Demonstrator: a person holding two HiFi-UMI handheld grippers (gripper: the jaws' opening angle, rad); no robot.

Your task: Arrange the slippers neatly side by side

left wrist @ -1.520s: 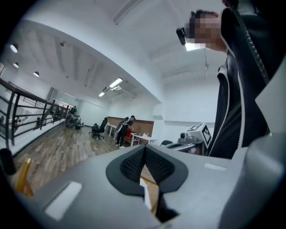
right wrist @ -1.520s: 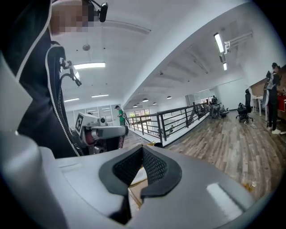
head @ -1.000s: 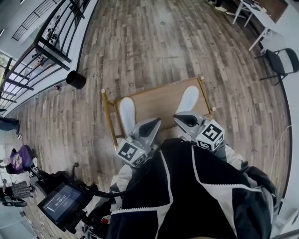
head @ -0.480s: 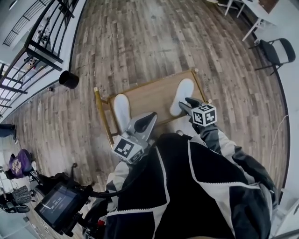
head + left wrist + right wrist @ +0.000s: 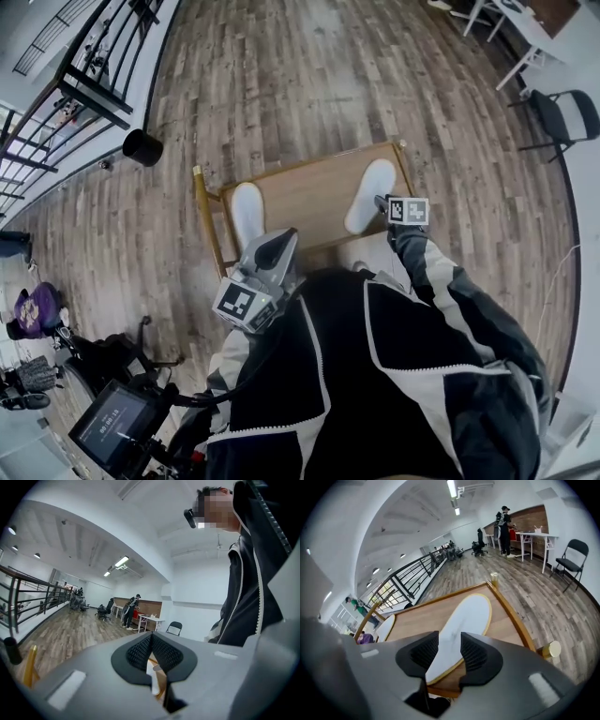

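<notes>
The job had barely begun, judging by how things lay. The two white slippers sat on the wooden tabletop [image 5: 309, 197] well apart, with bare wood between them: the left slipper [image 5: 247, 214] near the left rim, the right slipper [image 5: 461, 620] near the right rim. Their toes pointed away from the person and angled slightly apart, so they were neither side by side nor parallel. The right gripper [image 5: 449, 652] hung tilted down over the near end of the right slipper. Its jaws stood apart and had just been closing a little from their widest. The slipper's heel end showed in the gap between them, but the pads did not appear to press on it, so nothing was held. The left gripper [image 5: 151, 649] was held level near the person's body, just short of the left slipper, with its jaws together and nothing in them. What remained, it seemed, was nearly everything: take hold of one slipper, bring it across the tabletop next to the other, and square the pair so that heels and toes lined up.
</notes>
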